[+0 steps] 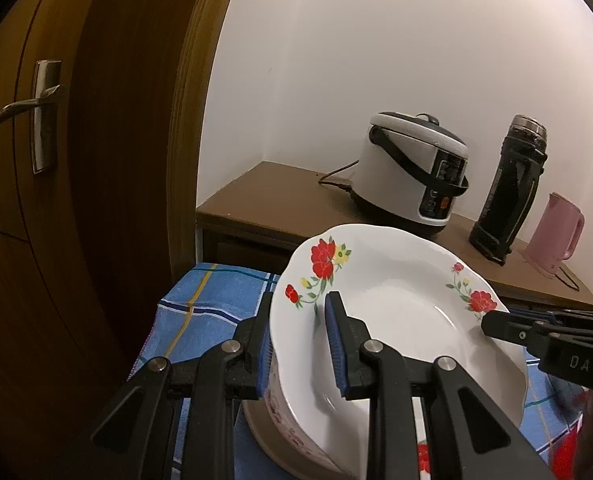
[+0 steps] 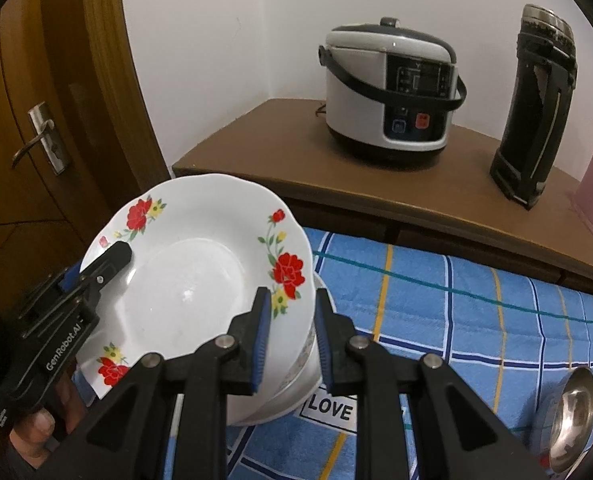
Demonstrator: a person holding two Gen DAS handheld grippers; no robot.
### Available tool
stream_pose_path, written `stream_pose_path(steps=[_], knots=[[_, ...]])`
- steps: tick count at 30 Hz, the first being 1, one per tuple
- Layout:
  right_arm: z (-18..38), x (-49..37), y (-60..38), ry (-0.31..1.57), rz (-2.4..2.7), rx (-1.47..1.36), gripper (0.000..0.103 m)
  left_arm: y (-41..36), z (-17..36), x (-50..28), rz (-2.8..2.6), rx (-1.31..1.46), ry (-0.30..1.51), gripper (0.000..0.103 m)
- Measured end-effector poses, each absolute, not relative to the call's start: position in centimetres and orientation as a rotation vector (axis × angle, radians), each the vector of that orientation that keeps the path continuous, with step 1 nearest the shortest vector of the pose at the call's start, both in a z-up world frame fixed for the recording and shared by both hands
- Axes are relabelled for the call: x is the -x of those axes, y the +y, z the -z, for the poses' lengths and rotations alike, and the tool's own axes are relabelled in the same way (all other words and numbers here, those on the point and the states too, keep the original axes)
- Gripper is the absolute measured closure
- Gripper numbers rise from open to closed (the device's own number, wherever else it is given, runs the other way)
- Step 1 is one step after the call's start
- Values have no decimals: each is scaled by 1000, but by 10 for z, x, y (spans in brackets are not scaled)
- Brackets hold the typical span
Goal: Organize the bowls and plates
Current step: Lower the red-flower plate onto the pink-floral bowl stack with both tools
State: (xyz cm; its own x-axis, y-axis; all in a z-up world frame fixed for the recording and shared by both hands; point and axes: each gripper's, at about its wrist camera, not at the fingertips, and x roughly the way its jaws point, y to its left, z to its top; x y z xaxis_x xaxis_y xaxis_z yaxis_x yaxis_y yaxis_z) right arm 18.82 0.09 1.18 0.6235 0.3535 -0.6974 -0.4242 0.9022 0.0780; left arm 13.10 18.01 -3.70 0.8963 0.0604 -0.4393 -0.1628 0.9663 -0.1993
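Note:
A white plate with red flowers sits tilted on top of a stack of white bowls on the blue checked cloth. My left gripper straddles the plate's left rim, one finger inside and one outside, jaws wide. It shows in the right wrist view. My right gripper straddles the plate's right rim, jaws apart. It shows in the left wrist view. Whether either pad presses the rim is unclear.
A brown side table behind holds a rice cooker, a black thermos and a pink kettle. A steel bowl lies on the blue cloth at right. A wooden door stands at left.

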Motion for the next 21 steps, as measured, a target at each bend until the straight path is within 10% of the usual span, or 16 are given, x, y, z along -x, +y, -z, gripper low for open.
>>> stream_pose_path(steps=[21], knots=[[16, -204, 11, 820, -429, 99, 81, 186, 57, -144, -132, 251, 466, 76]])
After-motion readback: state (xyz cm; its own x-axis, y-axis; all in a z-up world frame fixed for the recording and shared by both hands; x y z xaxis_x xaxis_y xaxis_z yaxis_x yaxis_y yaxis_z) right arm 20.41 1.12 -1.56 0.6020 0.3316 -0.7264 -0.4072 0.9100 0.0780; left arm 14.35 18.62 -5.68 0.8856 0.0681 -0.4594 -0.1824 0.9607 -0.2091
